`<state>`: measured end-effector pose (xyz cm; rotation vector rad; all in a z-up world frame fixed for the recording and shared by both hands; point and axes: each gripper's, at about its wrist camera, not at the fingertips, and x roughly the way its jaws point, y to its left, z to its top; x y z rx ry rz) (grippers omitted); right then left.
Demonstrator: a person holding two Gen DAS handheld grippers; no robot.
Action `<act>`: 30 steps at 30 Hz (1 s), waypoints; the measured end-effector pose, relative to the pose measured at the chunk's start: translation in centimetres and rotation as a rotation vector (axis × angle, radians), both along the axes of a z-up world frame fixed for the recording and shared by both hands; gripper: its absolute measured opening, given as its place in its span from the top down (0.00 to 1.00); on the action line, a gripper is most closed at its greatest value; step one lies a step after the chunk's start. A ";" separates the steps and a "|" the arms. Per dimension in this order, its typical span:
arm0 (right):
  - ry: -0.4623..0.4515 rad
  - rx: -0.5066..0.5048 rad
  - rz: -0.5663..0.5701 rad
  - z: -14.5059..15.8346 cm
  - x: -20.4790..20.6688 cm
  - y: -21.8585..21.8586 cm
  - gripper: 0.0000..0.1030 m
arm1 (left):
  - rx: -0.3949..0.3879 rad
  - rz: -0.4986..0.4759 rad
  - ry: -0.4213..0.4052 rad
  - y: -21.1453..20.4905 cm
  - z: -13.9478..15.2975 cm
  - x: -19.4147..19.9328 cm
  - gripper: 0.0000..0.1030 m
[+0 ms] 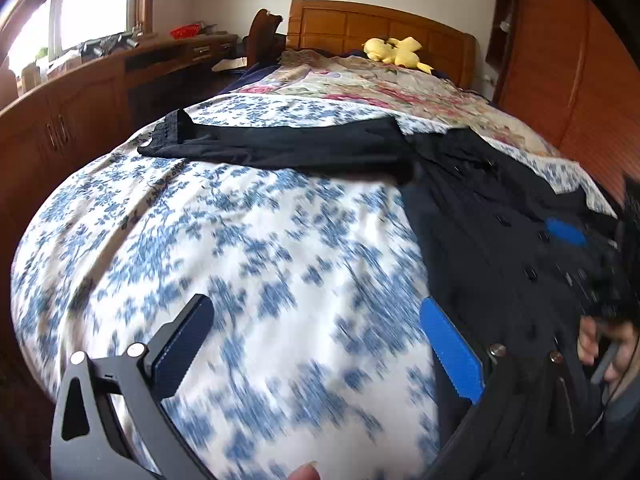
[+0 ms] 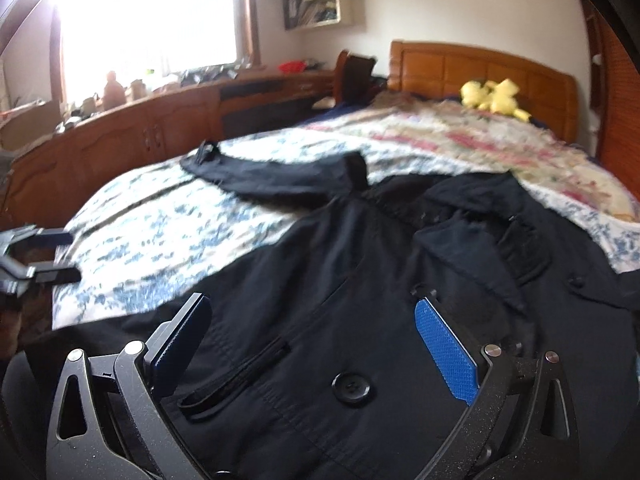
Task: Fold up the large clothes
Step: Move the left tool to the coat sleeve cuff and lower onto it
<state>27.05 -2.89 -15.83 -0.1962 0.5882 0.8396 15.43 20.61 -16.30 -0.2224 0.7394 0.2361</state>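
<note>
Tools wide: left tool (image 1: 316, 344) over bare bedspread (image 1: 240, 240), right tool (image 2: 312, 344) above black coat (image 2: 320, 264).

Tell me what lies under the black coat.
The black coat lies spread on the blue floral bedspread, one sleeve stretched across it. Anything beneath the coat's body is hidden.

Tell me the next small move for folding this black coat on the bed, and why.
Probably bring the left gripper across to the outstretched sleeve and pinch it near the cuff, to fold it over the coat body. Both grippers are open and empty; the left hangs over bare floral bedspread, while the sleeve lies flat, away from the body. The right gripper already hovers over the buttoned front.
</note>
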 end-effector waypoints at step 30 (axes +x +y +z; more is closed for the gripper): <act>0.065 0.022 -0.003 -1.4 0.9 -0.5 0.00 | -0.297 0.326 0.078 20.0 -6.2 21.8 0.56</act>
